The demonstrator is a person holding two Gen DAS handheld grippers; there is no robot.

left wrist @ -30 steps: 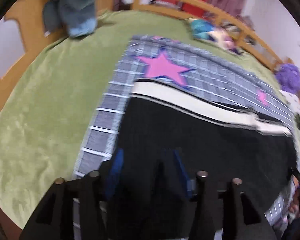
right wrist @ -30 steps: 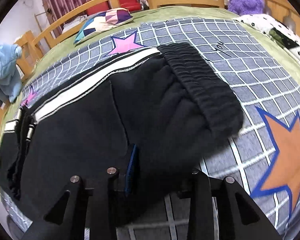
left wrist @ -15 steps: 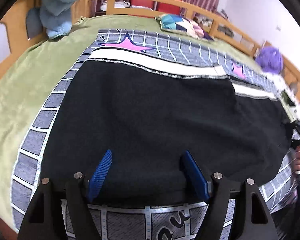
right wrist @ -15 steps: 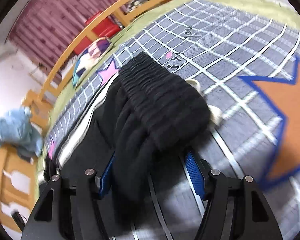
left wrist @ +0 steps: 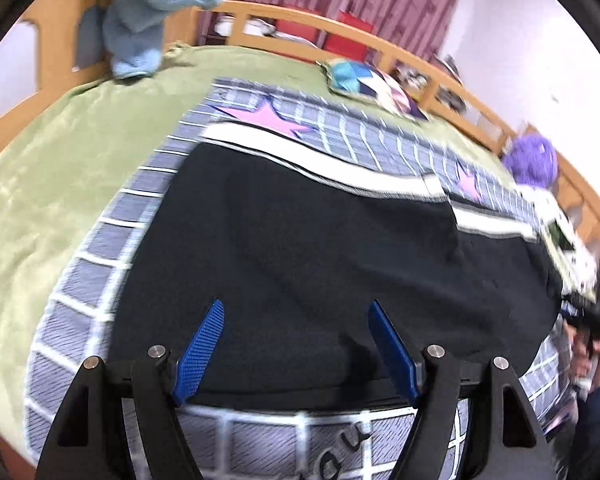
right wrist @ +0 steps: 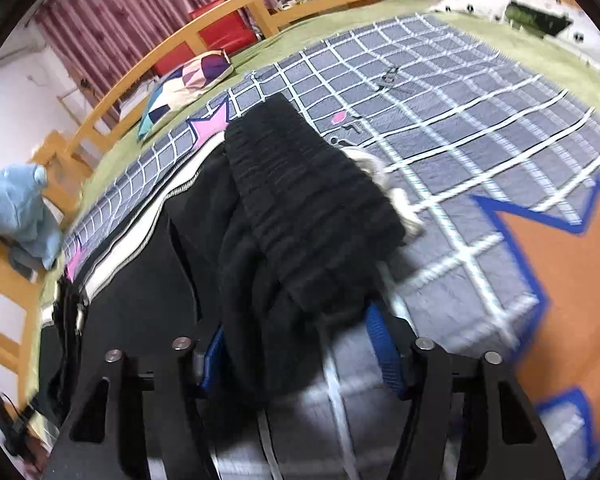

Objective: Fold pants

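Blue-padded fingers [left wrist: 202, 344] of the left gripper [left wrist: 296, 346] stand wide apart over the near edge of the black pants [left wrist: 300, 264], the pads clear of the cloth. The right gripper [right wrist: 300, 356] has its jaws spread too; both pairs have just been opening. Between the right gripper's fingers [right wrist: 382, 350] hangs the bunched, ribbed waistband [right wrist: 300, 208], though whether the pads press on it cannot be told. The pants lie spread across a grey grid-patterned blanket [left wrist: 80, 280] on a green bedspread [left wrist: 60, 184], their white side stripe [left wrist: 320, 160] along the far edge beside a pink star [left wrist: 268, 118]. An orange star [right wrist: 560, 280] marks the blanket to the right of the waistband. A patchwork pillow [right wrist: 188, 84] rests near the far wooden bed rail [right wrist: 148, 56], and a blue garment [left wrist: 152, 8] drapes over the rail at left.
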